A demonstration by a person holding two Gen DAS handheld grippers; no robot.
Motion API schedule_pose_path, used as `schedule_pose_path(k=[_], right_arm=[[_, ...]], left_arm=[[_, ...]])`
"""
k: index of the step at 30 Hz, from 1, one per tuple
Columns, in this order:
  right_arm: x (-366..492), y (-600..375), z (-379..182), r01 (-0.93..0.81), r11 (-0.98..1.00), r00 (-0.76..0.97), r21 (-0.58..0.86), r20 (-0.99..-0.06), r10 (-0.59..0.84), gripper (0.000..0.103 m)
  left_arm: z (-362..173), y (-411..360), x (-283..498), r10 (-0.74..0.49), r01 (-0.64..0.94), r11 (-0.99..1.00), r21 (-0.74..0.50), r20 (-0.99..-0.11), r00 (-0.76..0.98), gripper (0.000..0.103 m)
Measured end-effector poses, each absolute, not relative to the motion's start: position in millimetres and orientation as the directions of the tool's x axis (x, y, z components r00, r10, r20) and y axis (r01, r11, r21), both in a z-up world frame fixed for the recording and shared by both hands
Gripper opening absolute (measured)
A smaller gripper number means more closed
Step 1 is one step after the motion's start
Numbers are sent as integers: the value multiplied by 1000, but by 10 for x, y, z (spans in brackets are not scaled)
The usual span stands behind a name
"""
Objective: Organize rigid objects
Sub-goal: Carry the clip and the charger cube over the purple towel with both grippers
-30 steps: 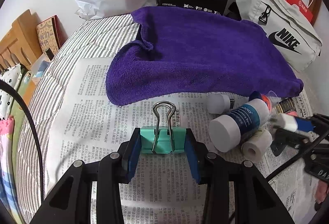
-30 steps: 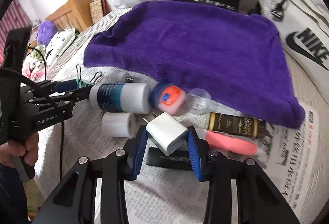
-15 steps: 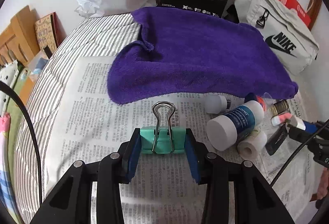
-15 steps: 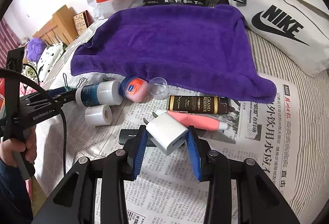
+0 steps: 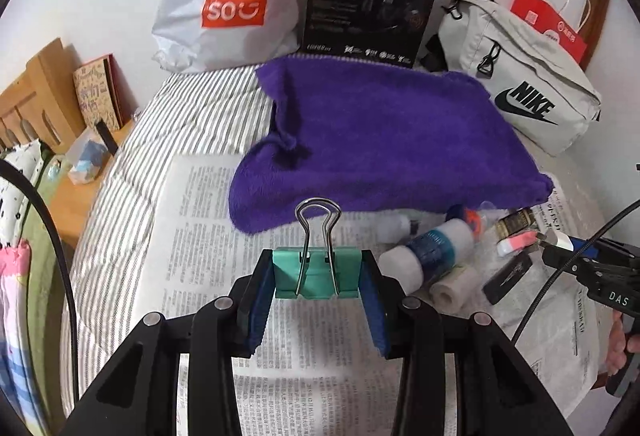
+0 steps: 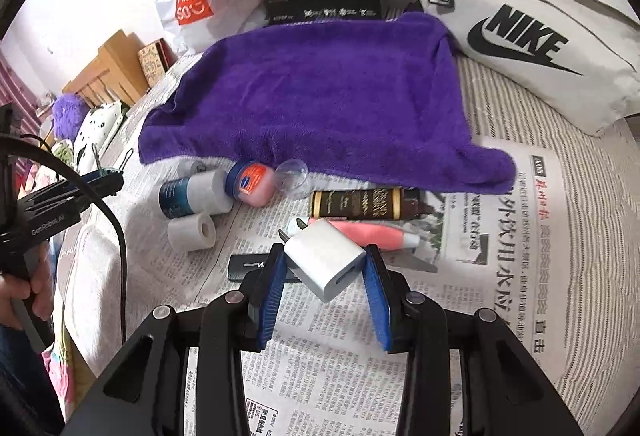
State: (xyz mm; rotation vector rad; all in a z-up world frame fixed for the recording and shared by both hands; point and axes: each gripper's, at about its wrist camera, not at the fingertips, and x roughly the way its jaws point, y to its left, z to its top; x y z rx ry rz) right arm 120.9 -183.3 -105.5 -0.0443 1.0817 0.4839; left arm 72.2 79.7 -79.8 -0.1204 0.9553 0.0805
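Your left tool (image 5: 317, 276) was closed partway on the green binder clip (image 5: 316, 273), blue pads pressed flat on both ends of its body, wire handles pointing to 12 o'clock. Clip was held above the newspaper (image 5: 208, 236), not touching it. At 12 o'clock from the clip lay the purple towel (image 5: 380, 140). At 3 o'clock sat the blue-and-white bottle (image 5: 430, 246) on its side, with the white tape roll (image 5: 450, 286) just beside it at 5 o'clock.

Your right tool (image 6: 324, 266) pinched the white charger plug (image 6: 324, 260), held at a tilt, prongs toward 10 o'clock, USB port toward 5 o'clock. Jaws were moderately spread, only as wide as the plug. Plug was lifted over the newspaper. Just behind it, at 1 o'clock, lay the pink tube (image 6: 372, 234); farther at 12 o'clock the dark gold-lettered bottle (image 6: 360, 204), its far end at the towel edge. At 9 o'clock of the plug a black flat item (image 6: 250, 264) lay on the paper, partly hidden by the left pad. At 11 o'clock the small blue-lidded jar (image 6: 250, 184) touched a clear cap (image 6: 294, 178).

The grey Nike bag (image 6: 520, 36) sat on the striped bed at 1 o'clock, beside the towel.
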Motion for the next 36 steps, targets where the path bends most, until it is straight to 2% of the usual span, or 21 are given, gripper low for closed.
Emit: schedule_pose_path(k=[16, 36], right_arm=[[1601, -1934, -731, -367, 907, 430, 206, -827, 362, 39], [2580, -1745, -720, -360, 912, 453, 198, -817, 357, 39]], left_arm=[[-418, 758, 1139, -5, -71, 995, -63, -780, 626, 39], [-504, 810, 2076, -7, -46, 998, -44, -797, 604, 39]])
